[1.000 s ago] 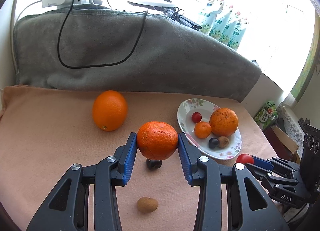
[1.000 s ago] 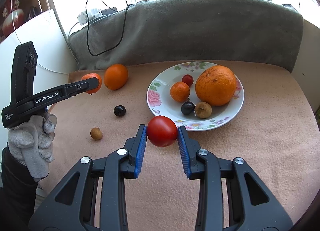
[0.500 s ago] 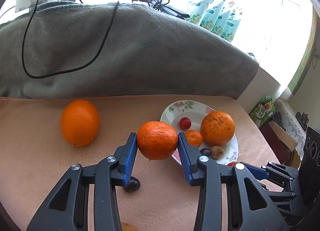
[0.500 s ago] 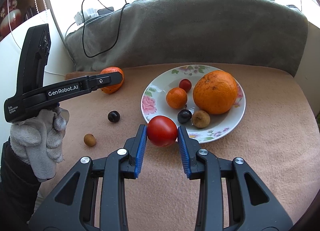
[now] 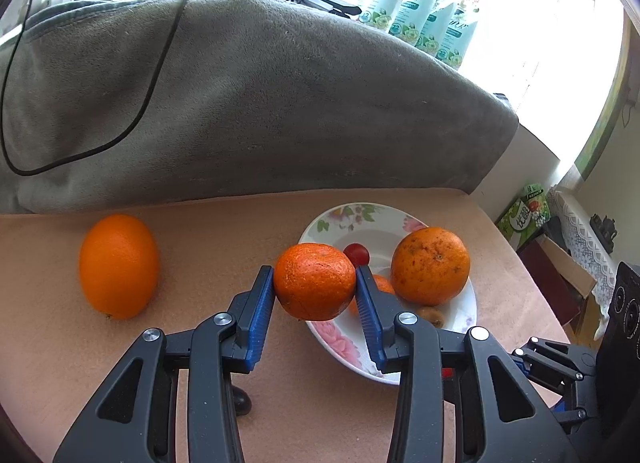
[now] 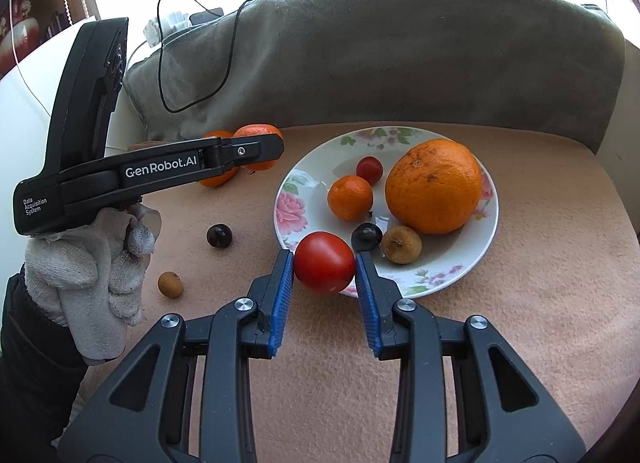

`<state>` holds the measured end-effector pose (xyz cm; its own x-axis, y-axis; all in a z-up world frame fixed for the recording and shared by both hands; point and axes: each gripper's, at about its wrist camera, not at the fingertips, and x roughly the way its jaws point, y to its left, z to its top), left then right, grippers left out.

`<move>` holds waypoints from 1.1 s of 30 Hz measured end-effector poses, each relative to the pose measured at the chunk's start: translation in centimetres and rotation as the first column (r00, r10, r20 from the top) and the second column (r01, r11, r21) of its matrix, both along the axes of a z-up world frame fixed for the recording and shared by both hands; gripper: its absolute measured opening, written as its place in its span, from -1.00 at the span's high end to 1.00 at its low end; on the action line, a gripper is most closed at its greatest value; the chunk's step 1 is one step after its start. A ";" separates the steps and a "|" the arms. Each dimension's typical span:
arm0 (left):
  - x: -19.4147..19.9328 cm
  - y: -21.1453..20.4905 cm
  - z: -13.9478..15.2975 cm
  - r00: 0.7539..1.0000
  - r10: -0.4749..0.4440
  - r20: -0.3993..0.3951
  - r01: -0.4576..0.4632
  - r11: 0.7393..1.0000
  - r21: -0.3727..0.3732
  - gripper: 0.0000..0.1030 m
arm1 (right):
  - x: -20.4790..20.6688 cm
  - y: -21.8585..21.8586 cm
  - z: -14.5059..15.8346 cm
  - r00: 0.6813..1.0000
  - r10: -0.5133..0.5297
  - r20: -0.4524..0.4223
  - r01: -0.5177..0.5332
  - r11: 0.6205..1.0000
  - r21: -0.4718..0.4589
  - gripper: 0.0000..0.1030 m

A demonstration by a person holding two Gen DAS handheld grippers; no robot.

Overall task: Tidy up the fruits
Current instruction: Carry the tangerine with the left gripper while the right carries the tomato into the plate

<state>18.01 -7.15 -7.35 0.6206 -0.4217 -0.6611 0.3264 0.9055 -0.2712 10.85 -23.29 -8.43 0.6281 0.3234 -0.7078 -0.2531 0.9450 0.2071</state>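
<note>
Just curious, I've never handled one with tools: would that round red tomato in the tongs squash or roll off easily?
The round red tomato looks smooth and glossy, so probably slippery between the blue pads. It shows no dent, so likely fairly firm. Being round, it may roll on the white flowered plate.

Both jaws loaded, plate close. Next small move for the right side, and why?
Probably ease the right gripper forward and down, setting the tomato on the floral plate. Its jaws pinch the tomato right at the plate's near rim, and bare plate shows just ahead, left of the dark cherry. The left gripper holds a tangerine at the plate's far left side, so the paths look separate.
</note>
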 end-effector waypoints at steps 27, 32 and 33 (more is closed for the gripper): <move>1.4 -2.4 -0.2 0.999 -0.048 -0.009 0.048 0.999 0.003 0.24 | 0.9 -0.1 -0.5 1.000 0.000 -0.007 0.000 1.000 -0.016 0.35; 1.4 -2.6 0.0 0.999 -0.049 -0.002 0.049 0.999 0.008 0.15 | 0.9 0.0 -0.6 1.000 -0.001 -0.008 0.001 1.000 -0.025 0.25; 1.3 -2.6 0.1 0.999 -0.049 0.003 0.049 0.999 0.008 0.11 | 0.8 0.0 -0.5 1.000 -0.002 -0.004 0.002 1.000 -0.024 -0.01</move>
<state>19.31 -9.75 -7.23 0.6015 -0.4466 -0.6623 0.3712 0.8904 -0.2633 11.68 -23.29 -8.95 0.6256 0.3048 -0.7181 -0.2505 0.9503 0.1851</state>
